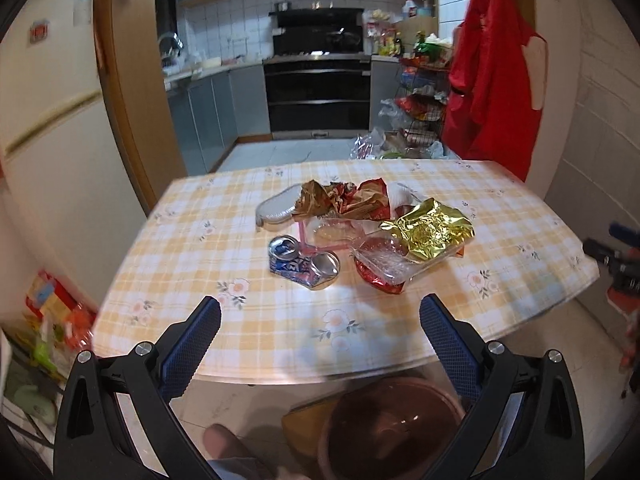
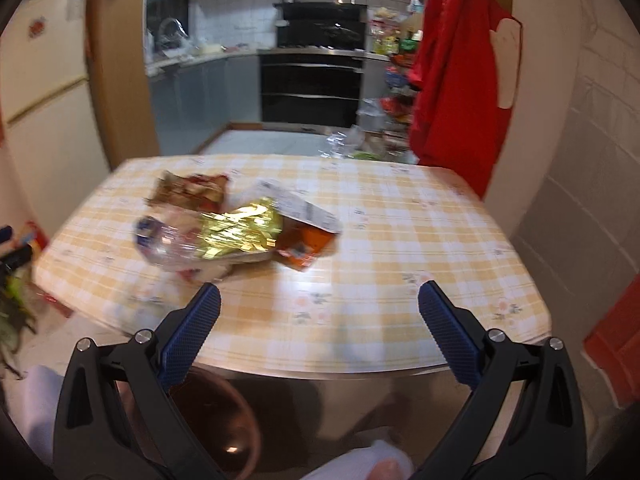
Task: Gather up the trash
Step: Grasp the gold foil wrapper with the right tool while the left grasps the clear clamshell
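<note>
Left gripper [image 1: 320, 308]: jaws spread wide, nothing between the blue pads, held over the near edge of the table [image 1: 280, 344]. Right gripper [image 2: 319, 306]: likewise spread wide and empty, above the near table edge. Below the table edge, at 6 o'clock in the left wrist view: brown bin [image 1: 392, 428] on the floor; same bin at 7 o'clock in the right wrist view. On the yellow checked tablecloth, just past the left fingertips at 12 o'clock: crushed blue drink can [image 1: 302, 263] lying on its side. At 1 o'clock from the can: clear plastic tray [image 1: 380, 262] resting on red wrapping, touching the gold foil wrapper [image 1: 428, 234] that lies partly over it. Behind the can: pink-edged plastic container [image 1: 326, 234], then a crumpled brown-and-red wrapper [image 1: 344, 200] and a silver foil pouch [image 1: 278, 208] at 11 o'clock. Right wrist view blurred: trash heap at 11 o'clock, gold foil centred, orange packet [image 2: 306, 248] beside it. Farther, at 12 o'clock: black oven [image 1: 320, 96]. At 2 o'clock: red apron [image 1: 492, 80] hanging.
</note>
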{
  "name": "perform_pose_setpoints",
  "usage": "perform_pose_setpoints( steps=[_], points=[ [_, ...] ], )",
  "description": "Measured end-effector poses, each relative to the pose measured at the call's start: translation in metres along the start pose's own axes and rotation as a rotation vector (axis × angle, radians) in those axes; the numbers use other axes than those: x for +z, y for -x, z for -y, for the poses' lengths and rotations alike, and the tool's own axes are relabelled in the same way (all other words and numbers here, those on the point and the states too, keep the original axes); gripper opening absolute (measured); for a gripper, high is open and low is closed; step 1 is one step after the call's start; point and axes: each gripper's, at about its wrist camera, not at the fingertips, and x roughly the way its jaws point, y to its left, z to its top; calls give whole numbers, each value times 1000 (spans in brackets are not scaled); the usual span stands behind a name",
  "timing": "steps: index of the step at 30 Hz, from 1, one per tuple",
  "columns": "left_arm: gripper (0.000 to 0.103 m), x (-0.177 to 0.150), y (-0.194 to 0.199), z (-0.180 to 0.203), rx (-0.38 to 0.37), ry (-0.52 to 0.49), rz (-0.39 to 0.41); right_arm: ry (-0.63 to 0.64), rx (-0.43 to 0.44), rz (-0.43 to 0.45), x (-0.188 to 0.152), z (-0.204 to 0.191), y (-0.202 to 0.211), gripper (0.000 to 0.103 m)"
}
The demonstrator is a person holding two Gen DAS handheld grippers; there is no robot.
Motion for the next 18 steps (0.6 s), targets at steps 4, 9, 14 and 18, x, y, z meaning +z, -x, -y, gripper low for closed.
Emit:
perform_pose_setpoints(
  steps=[4, 9, 14, 18],
  points=[
    [73, 8, -37, 3, -41, 38, -79, -23, 11, -41, -2, 10, -26, 97],
    [59, 13, -74, 7, -66, 62, -132, 2, 64, -66, 1, 16, -61, 96],
    [49, 19, -100, 10, -76, 64, -152, 45, 165, -111, 20, 0, -107, 83],
    [38, 25, -122, 9, -97, 74, -175, 34, 246, -146, 37, -19, -158, 76]
  ],
)
